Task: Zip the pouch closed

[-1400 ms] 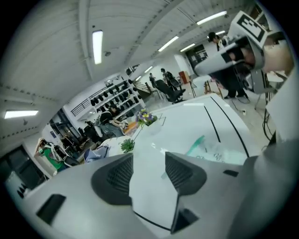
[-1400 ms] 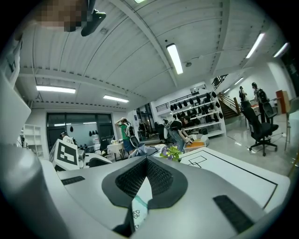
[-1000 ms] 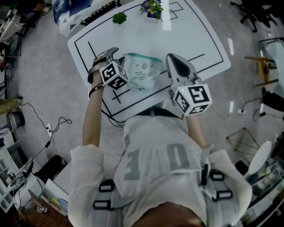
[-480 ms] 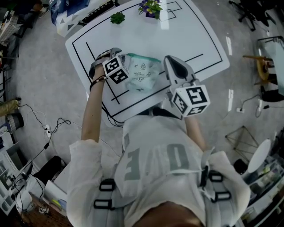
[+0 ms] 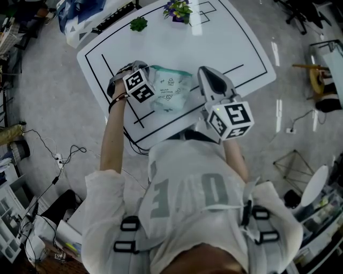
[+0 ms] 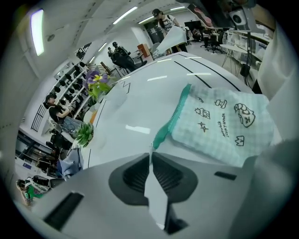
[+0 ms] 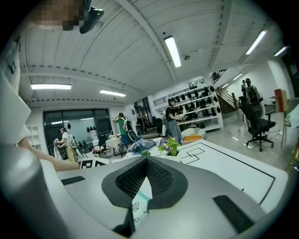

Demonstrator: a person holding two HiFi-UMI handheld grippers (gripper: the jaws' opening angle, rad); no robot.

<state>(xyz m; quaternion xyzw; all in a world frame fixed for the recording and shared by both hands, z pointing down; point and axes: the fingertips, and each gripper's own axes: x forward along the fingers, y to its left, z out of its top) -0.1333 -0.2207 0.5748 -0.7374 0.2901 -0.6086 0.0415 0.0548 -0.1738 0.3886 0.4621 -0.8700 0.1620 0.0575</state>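
Observation:
A pale green checked pouch [image 5: 171,90] with small drawings lies on the white table [image 5: 225,43]; its teal zipper edge [image 6: 175,116] runs along the far side. My left gripper [image 6: 150,151] points steeply down at the left end of that edge. Its jaws have just been closing and now pinch the teal zipper end at their tips. In the head view its marker cube [image 5: 140,85] hides the tips. My right gripper [image 5: 206,75] hovers shut and empty just right of the pouch, and a strip of pouch [image 7: 139,201] shows below its jaws.
A potted plant with purple flowers [image 5: 178,9] and a small green plant [image 5: 138,23] stand at the table's far edge. Black lines are marked on the tabletop. Cables run over the floor at the left; chairs and people are in the room beyond.
My left gripper has dropped a little toward the pouch's left corner. The right gripper and the pouch have stayed put.

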